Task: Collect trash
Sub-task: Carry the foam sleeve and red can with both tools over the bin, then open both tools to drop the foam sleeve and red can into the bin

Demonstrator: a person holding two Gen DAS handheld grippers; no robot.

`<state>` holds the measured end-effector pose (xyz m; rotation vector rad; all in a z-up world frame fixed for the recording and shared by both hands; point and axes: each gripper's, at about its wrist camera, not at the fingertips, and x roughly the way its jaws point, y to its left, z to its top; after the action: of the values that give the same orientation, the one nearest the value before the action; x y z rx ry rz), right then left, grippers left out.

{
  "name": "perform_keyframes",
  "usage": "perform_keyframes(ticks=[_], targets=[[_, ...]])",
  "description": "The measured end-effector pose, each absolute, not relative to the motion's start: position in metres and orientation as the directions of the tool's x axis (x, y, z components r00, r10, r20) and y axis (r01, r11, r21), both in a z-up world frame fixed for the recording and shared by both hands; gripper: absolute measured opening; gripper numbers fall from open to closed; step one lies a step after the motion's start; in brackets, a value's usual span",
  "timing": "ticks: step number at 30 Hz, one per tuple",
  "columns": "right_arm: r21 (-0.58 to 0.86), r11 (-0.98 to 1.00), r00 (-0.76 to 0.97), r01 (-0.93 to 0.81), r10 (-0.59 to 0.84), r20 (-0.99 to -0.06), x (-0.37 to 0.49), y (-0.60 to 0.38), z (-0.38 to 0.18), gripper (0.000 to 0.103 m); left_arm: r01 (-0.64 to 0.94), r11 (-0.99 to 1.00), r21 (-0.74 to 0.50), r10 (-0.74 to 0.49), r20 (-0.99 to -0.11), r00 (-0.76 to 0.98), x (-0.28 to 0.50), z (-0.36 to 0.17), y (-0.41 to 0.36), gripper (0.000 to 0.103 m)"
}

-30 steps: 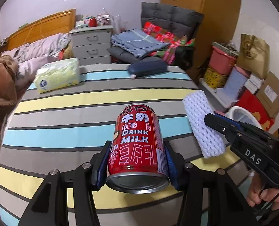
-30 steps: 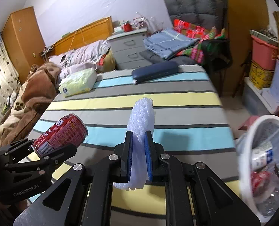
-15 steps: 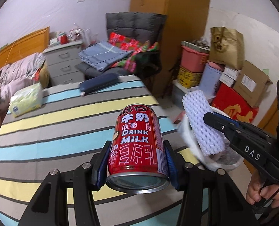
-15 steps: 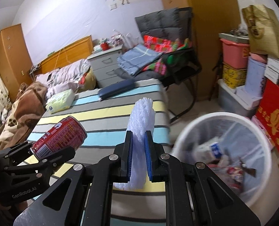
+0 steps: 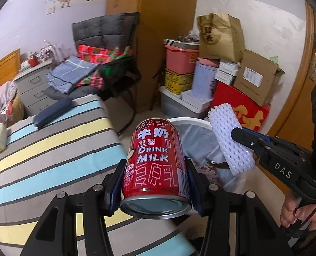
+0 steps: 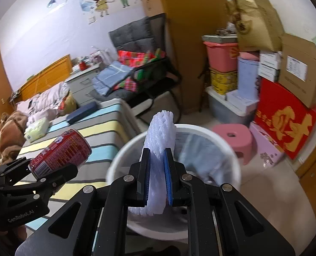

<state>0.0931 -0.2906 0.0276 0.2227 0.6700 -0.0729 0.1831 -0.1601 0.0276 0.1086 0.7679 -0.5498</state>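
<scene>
Left claw [image 5: 155,183] clamped on red milk can [image 5: 155,160] | right claw [image 6: 158,177] pinching white foam sleeve [image 6: 160,149] | white trash bin [image 6: 219,143] just ahead, below both | striped bed [image 5: 51,149] left

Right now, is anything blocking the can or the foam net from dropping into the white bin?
Nothing visible does. The foam net in the right gripper hangs before the open white bin; the can in the left gripper faces its rim.
</scene>
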Motion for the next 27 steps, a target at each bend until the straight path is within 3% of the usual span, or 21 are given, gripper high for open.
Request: perform_keyframes(ticks=[19,22,24,27], targets=[[0.141,0.971,0.681,0.194,-0.030,-0.732,0.111,-0.337,-0.016,0.015,0.558,0.826,-0.087,-0.434,-0.729,0.529,0.216,-0.006,-0.226,0.056],[0.135,0.970,0.682,0.201,-0.040,-0.730,0.111,-0.338,-0.015,0.019,0.555,0.825,-0.105,-0.448,-0.719,0.531,0.219,-0.004,-0.223,0.066],[0.132,0.970,0.678,0.203,-0.042,-0.734,0.111,-0.338,-0.015,0.037,0.551,0.825,-0.125,-0.459,-0.717,0.525,0.221,-0.004,-0.220,0.066],[0.141,0.969,0.682,0.205,-0.038,-0.730,0.108,-0.337,-0.016,0.046,0.545,0.829,-0.125,-0.455,-0.717,0.528,0.220,-0.005,-0.216,0.066]])
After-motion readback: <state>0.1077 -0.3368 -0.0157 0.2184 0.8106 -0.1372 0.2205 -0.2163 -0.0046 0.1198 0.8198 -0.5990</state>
